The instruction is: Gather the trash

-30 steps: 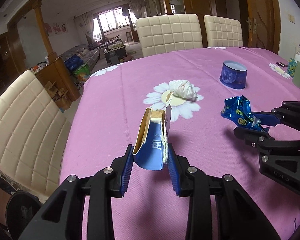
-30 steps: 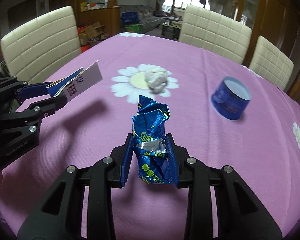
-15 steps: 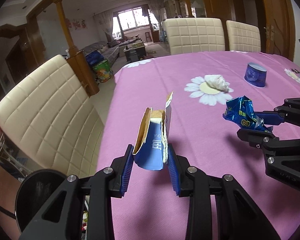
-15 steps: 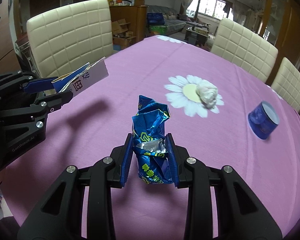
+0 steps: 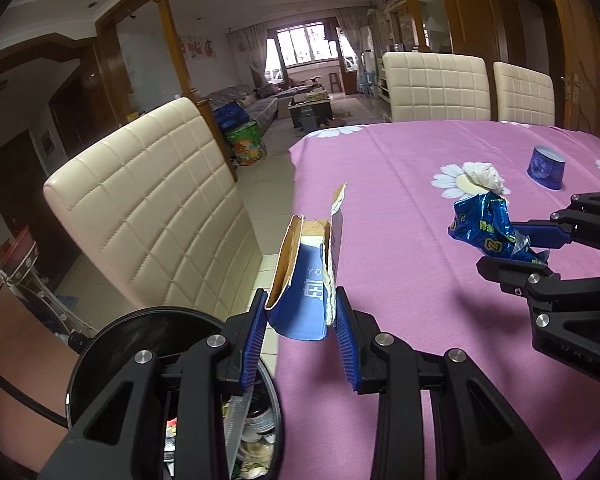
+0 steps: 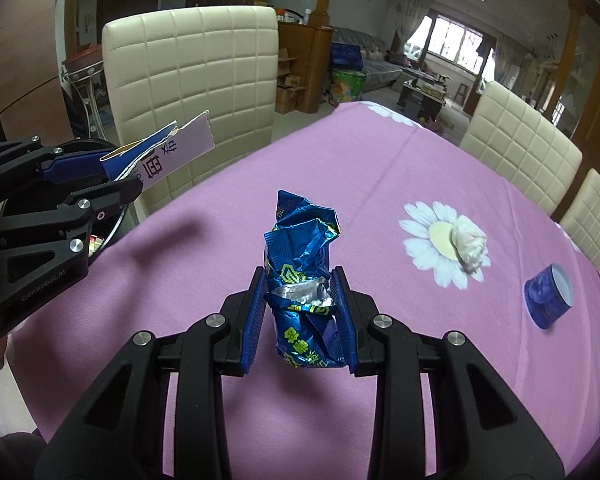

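Note:
My left gripper [image 5: 302, 330] is shut on a torn blue cardboard carton [image 5: 306, 280], held at the table's left edge beside a black trash bin [image 5: 140, 344] that stands on the floor. The carton also shows in the right wrist view [image 6: 160, 158]. My right gripper [image 6: 300, 320] is shut on a crumpled blue foil wrapper [image 6: 302, 276], held above the pink tablecloth; it also shows in the left wrist view [image 5: 486, 228]. A crumpled white tissue [image 6: 468, 242] and a small blue cup [image 6: 548, 296] lie on the table further off.
The table has a pink cloth [image 5: 400, 184] with daisy prints. A cream padded chair [image 5: 152, 208] stands at the table's left side next to the bin. Two more cream chairs [image 5: 436, 84] stand at the far side. The bin holds several scraps.
Both grippers have moved left toward the table's edge with their loads. The bin has come further into the left wrist view. The tissue and cup look further away.

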{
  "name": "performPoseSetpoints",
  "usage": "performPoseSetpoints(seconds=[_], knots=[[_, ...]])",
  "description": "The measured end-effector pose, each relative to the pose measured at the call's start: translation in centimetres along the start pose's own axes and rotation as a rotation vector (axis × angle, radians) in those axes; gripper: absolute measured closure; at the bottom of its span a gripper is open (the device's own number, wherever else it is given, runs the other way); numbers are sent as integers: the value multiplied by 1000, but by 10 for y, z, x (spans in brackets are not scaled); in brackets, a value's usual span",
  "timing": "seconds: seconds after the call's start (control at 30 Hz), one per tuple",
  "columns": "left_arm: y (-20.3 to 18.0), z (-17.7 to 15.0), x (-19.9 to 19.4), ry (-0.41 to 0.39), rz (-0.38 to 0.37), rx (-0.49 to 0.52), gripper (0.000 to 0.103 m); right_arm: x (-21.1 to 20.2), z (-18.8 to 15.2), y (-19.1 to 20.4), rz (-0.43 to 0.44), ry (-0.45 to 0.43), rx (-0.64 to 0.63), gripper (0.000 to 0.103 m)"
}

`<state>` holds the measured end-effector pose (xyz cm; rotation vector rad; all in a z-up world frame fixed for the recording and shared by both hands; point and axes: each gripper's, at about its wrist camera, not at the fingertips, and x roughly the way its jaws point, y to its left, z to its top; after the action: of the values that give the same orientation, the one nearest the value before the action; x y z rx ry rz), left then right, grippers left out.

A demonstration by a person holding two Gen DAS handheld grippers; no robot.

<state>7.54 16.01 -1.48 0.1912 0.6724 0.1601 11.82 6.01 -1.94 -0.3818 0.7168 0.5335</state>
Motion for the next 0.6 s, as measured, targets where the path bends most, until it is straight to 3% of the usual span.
performPoseSetpoints(seconds=[0.6], knots=[[63,-34,-15,14,112,-117,70,-2,22,75,63,-41,-122,69]])
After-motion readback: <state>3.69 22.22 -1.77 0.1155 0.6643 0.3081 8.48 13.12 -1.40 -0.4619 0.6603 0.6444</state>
